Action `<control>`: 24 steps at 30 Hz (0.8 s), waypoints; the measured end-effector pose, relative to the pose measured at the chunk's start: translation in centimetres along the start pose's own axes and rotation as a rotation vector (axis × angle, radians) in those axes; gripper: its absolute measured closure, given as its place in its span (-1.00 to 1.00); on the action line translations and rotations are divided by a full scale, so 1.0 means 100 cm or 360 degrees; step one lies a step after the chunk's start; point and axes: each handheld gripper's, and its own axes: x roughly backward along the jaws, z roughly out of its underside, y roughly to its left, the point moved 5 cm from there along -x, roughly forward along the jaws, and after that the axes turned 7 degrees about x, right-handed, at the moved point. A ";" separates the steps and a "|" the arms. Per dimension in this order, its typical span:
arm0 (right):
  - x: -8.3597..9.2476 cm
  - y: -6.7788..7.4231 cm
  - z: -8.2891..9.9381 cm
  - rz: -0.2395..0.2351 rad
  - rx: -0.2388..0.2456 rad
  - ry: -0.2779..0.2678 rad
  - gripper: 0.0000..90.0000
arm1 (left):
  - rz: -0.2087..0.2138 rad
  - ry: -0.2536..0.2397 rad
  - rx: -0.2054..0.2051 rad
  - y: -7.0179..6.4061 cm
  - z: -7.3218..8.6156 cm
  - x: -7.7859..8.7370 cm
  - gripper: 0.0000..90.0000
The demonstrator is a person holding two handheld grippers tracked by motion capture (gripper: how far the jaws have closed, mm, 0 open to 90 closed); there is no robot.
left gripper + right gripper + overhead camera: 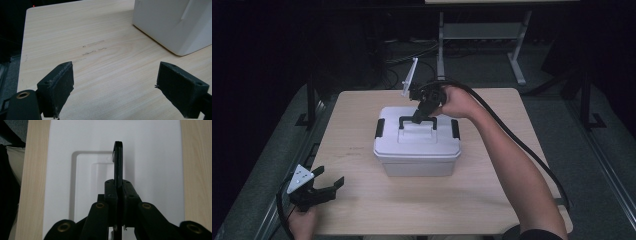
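We've got the right gripper (pixel 418 118) clamped on the box's (pixel 417 150) black handle (pixel 118 162), raised; left gripper (pixel 328 186) sits wide open w/ nothing in it.

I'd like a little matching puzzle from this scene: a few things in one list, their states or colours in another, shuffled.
Things:
1. left gripper
2. right gripper
3. box
4. table

States:
a. pale wood
b. white, lid on
c. jaws open, nothing between them
d. jaws shut on the black handle

Pairs: 1-c, 2-d, 3-b, 4-a
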 end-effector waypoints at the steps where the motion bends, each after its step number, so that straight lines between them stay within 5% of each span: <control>1: -0.001 0.000 0.000 -0.0004 -0.0003 0.0001 0.88 | -0.0001 -0.0001 0.0001 0.000 0.000 0.000 -0.70; 24: -0.010 -0.003 0.006 -0.0030 -0.0020 -0.0029 0.87 | -0.0003 -0.0008 0.0012 -0.001 0.000 0.000 -0.70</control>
